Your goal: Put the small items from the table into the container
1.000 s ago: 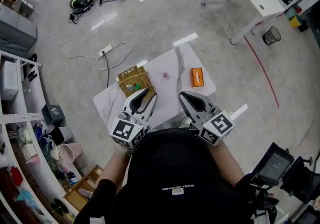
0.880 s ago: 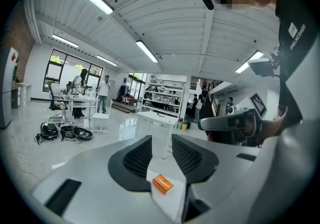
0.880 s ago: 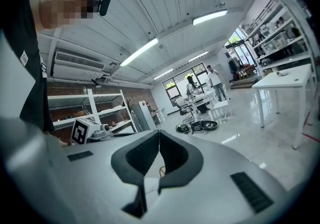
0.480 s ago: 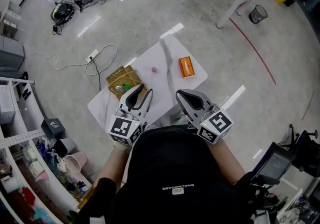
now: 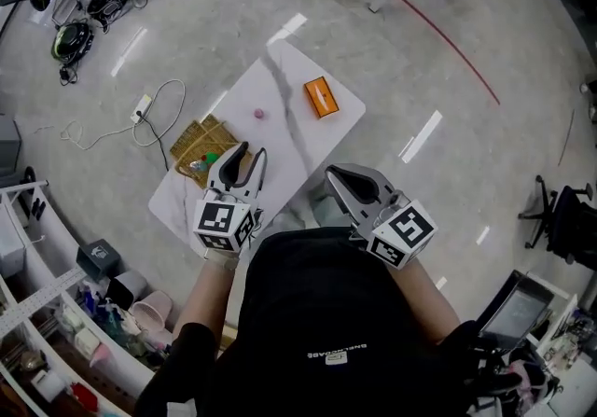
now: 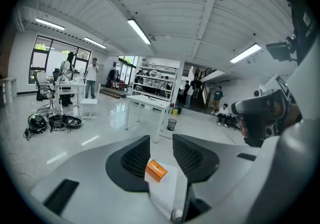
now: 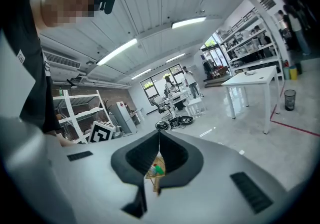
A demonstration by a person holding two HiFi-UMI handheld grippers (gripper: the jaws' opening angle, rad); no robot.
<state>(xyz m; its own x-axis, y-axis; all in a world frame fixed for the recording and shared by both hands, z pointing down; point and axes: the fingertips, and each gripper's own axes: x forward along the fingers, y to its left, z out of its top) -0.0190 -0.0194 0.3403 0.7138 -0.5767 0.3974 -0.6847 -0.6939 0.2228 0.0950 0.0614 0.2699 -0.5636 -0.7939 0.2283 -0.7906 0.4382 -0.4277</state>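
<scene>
Only the head view lays out the whole scene. A white table (image 5: 289, 140) stands cornerwise, with an orange box (image 5: 321, 97) near its far end. A tiny pink item (image 5: 258, 113) lies nearer the middle, its shape too small to tell, and a woven basket (image 5: 196, 137) sits at the left edge. The box's long axis runs from upper left to lower right, across the table's length. The left gripper (image 5: 248, 156) hangs over the basket's near side and covers part of it. A green item (image 5: 209, 159) shows inside, beside other contents that cannot be made out. The right gripper (image 5: 333, 175) appears just past the table's right edge. The person's black top (image 5: 326, 331) hides the table's near end.

Looking along the left gripper (image 6: 161, 140), its jaws stand apart and are opening, with nothing between the pads. Through the gap the orange box (image 6: 156, 170) lies beyond on the table (image 6: 167, 195), slanting down to the right. The gripper body cuts off the rest of the tabletop, basket included.

From the right gripper (image 7: 159, 135), the jaw tips meet, closed on nothing. Below the tips, the hollow between the jaws frames a sliver of the woven basket (image 7: 156, 180) with the green item (image 7: 158, 170) in it. This is closer than the head view gives, though most of the basket is masked by the jaws.
</scene>
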